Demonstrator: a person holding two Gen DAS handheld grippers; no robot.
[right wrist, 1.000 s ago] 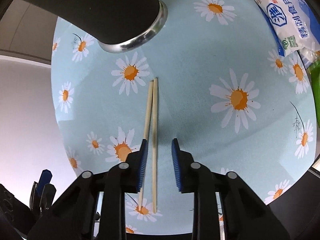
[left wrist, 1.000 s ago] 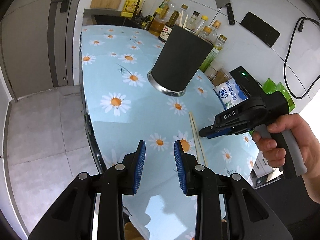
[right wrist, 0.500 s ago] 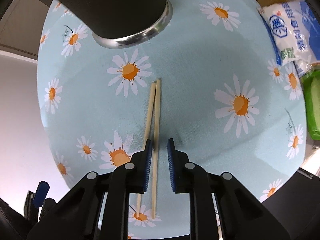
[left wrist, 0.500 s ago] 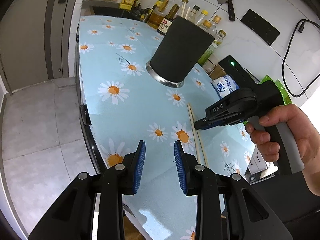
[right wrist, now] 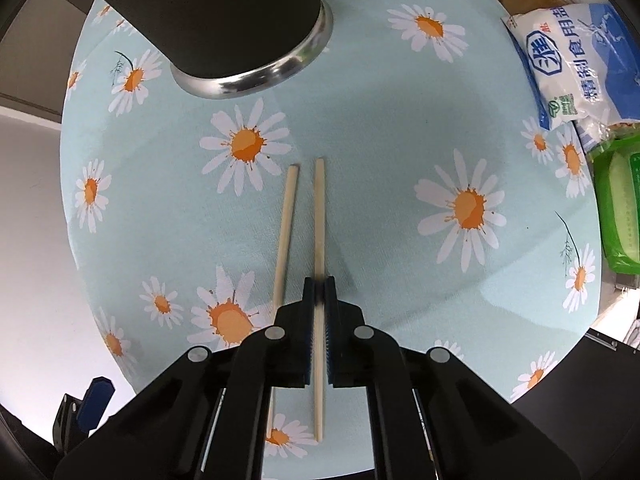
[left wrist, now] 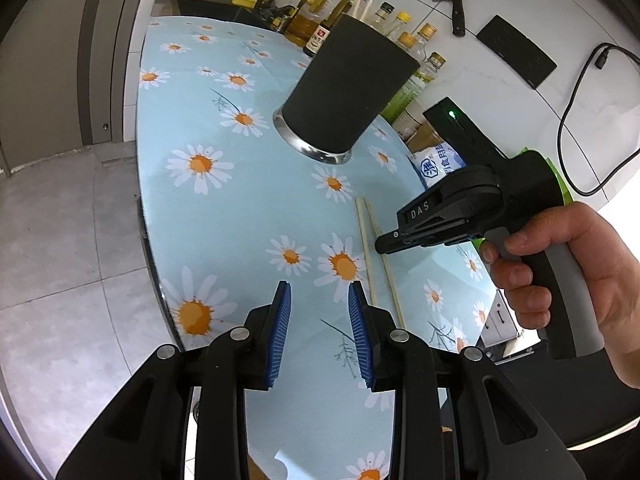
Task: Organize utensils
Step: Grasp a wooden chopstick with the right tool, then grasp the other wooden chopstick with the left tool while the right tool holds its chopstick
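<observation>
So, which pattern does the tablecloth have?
The tablecloth is light blue with white, orange-centred daisies; the right wrist view shows it best.

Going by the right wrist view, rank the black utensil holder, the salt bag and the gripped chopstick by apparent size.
1. Black utensil holder, largest, though cropped by the frame.
2. Salt bag.
3. Gripped chopstick, thinnest, held in the right gripper.
Fisheye nearness inflates the holder, so true sizes remain unsure.
</observation>
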